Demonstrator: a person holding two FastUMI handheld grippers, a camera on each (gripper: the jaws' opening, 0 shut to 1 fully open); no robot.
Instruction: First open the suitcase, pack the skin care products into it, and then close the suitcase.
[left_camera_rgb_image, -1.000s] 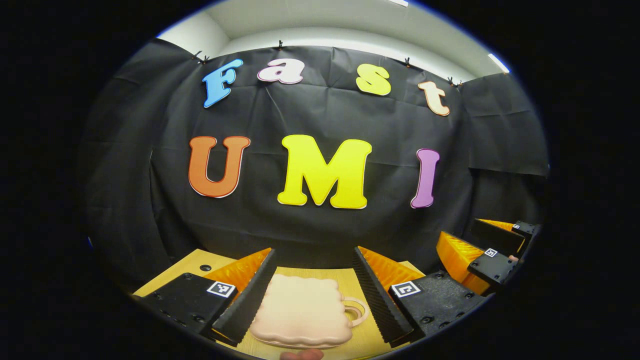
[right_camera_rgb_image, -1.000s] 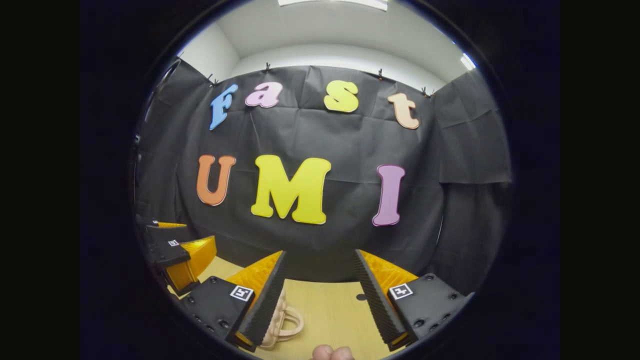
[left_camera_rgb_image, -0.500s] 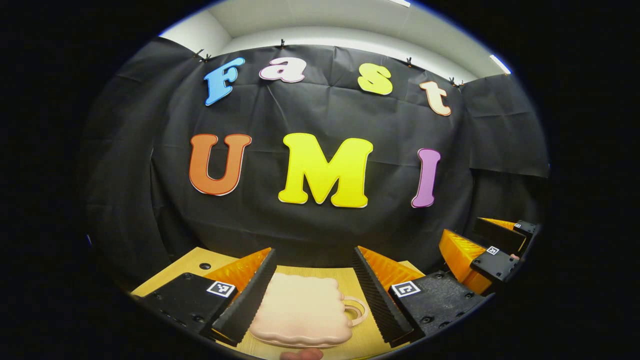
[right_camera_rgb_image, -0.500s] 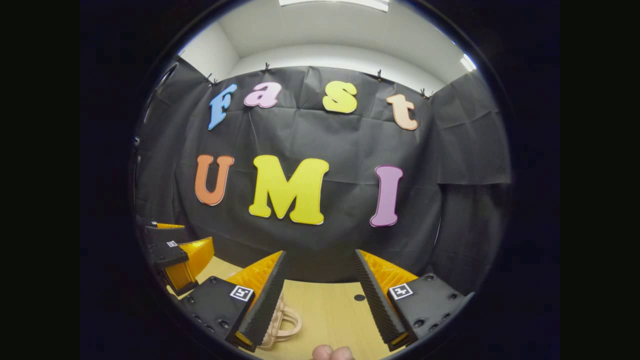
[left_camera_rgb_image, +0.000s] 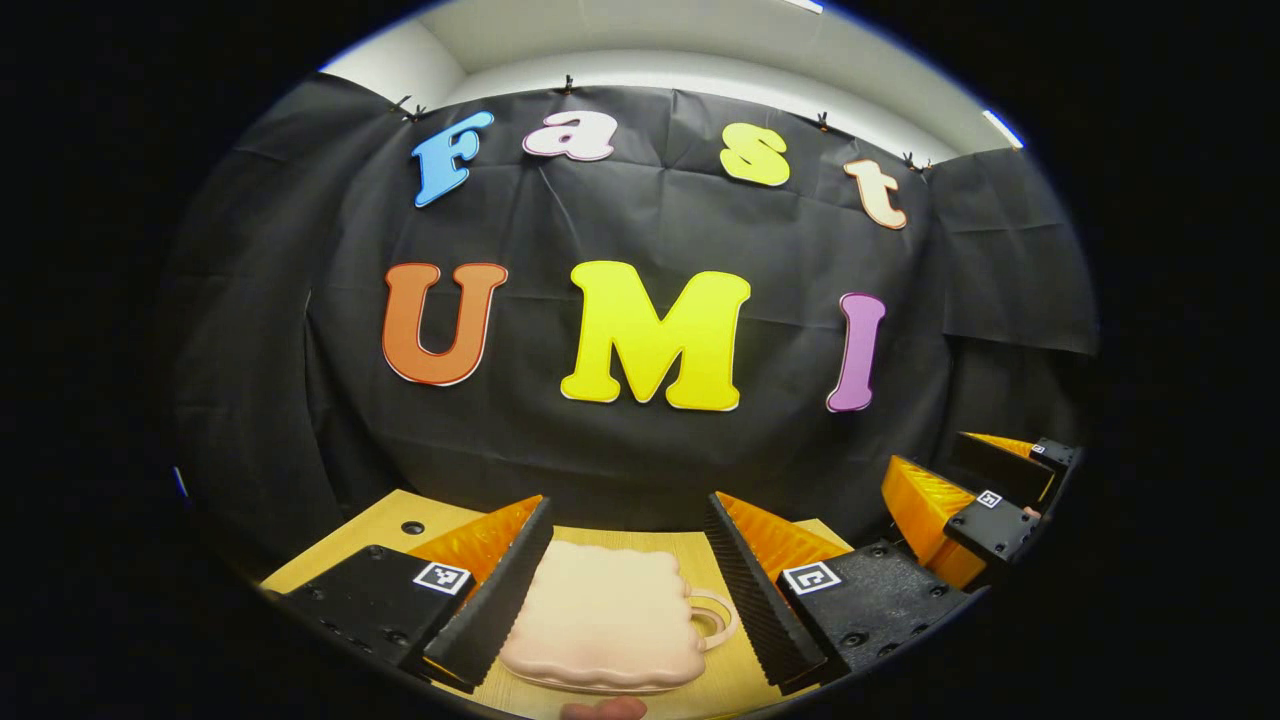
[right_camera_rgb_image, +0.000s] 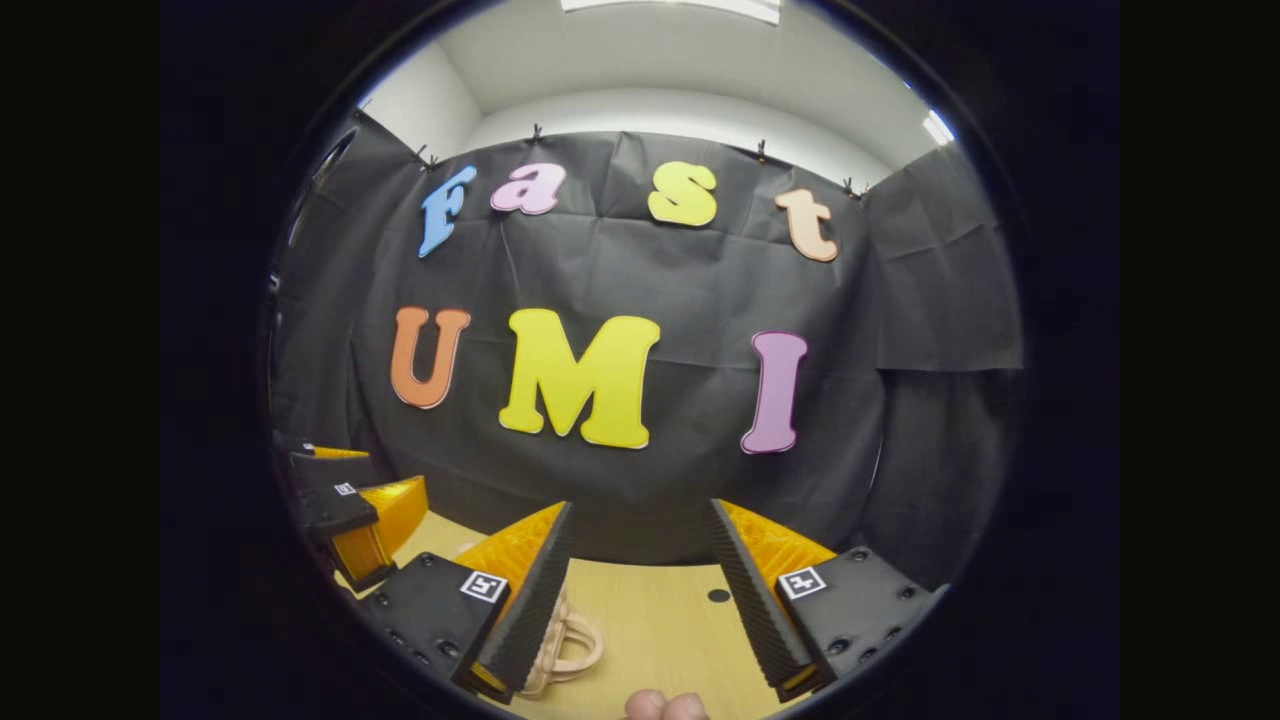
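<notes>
A small pale pink suitcase (left_camera_rgb_image: 600, 620) lies flat and closed on the wooden table (left_camera_rgb_image: 690, 555), its handle pointing right. My left gripper (left_camera_rgb_image: 628, 503) is open, and its two fingers stand on either side of the suitcase without touching it. In the right gripper view the suitcase's handle (right_camera_rgb_image: 578, 640) peeks out behind the left finger. My right gripper (right_camera_rgb_image: 641, 505) is open over bare table (right_camera_rgb_image: 660, 620) with nothing between its fingers. Each gripper shows in the other's view: the right gripper (left_camera_rgb_image: 975, 500) at the right edge, the left gripper (right_camera_rgb_image: 345, 500) at the left edge.
The black cloth wall stands close behind the table's far edge. The tabletop has a small round hole (right_camera_rgb_image: 719, 595), and another hole (left_camera_rgb_image: 411, 527) near the far left corner. A person's fingertips (right_camera_rgb_image: 665, 706) show at the bottom edge.
Almost nothing: the left gripper view has drifted a touch. Both grippers stay open and the suitcase lies where it was.
</notes>
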